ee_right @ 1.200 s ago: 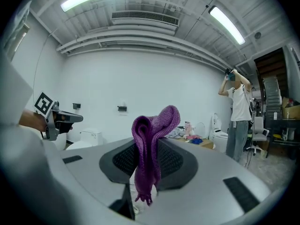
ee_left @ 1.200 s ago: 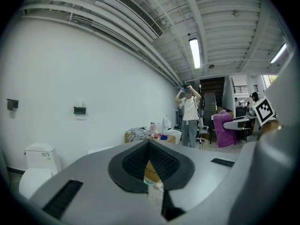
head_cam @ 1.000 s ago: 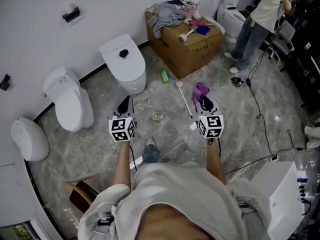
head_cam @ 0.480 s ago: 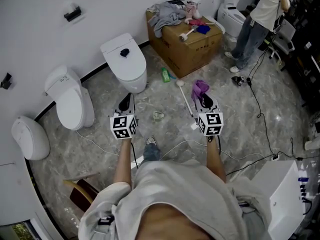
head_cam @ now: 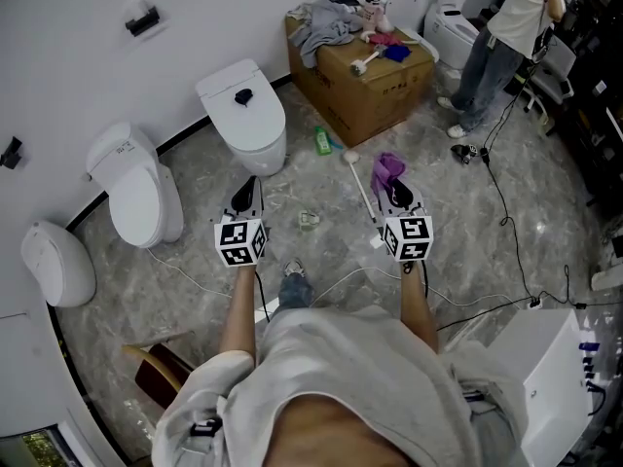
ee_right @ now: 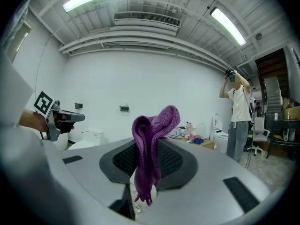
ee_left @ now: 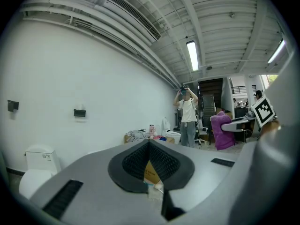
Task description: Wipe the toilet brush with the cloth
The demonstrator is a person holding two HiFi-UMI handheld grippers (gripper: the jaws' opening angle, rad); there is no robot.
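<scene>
Grey marble floor (head_cam: 321, 188) fills your head view, and the toilet brush (head_cam: 361, 195) lies flat on it, its stick passing just at 9 o'clock of your right tool (head_cam: 396, 193). The purple cloth (head_cam: 388, 170) pokes out of that tool toward 12. Your left tool (head_cam: 245, 193) hangs well apart at 9 o'clock. Left gripper view: its jaws are pressed together, nothing between. Right gripper view: the jaws pinch the cloth, which loops up and dangles toward 6 o'clock.

The brown box (head_cam: 380, 105) far off has small dark print on its side, too tiny to read.
</scene>
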